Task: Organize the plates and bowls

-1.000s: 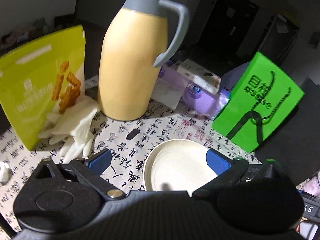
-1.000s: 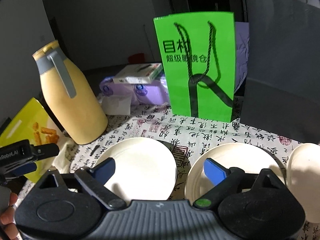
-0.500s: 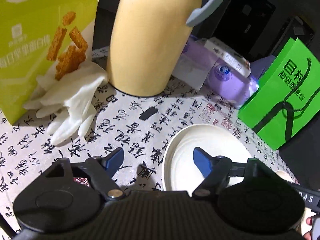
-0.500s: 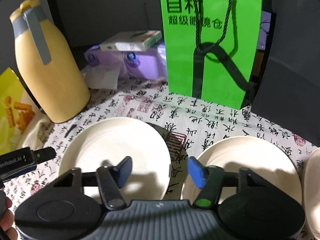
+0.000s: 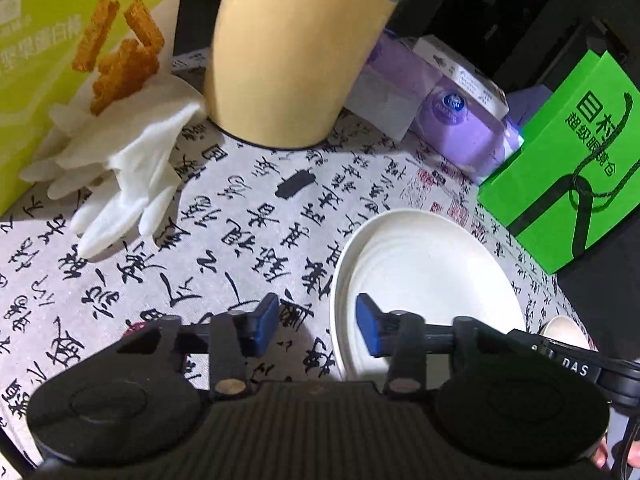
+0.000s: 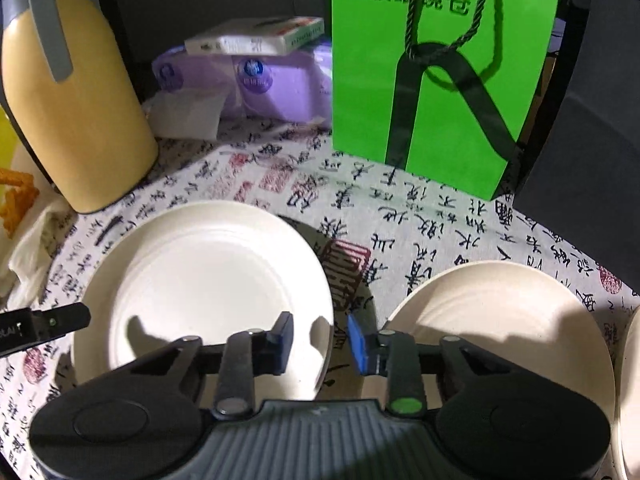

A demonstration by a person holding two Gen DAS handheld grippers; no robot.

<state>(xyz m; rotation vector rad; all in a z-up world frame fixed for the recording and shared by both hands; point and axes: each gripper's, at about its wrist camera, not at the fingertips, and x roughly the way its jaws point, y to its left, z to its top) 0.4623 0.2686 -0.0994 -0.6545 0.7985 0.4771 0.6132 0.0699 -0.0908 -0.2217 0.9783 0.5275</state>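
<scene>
A cream plate lies on the calligraphy-print tablecloth; it also shows in the left wrist view. A second cream plate lies to its right. Part of a third cream dish shows at the far right edge. My right gripper is partly open and straddles the first plate's right rim, left pad over the plate. My left gripper is partly open and straddles the same plate's left rim, right pad over the plate. Neither is shut on it.
A yellow thermos jug stands at the back left, white gloves and a yellow snack bag beside it. Purple tissue packs with a box on top and a green paper bag stand behind the plates.
Both grippers have moved down and forward to the first plate's opposite rims. Both jaws have narrowed from wide open to a small gap.
</scene>
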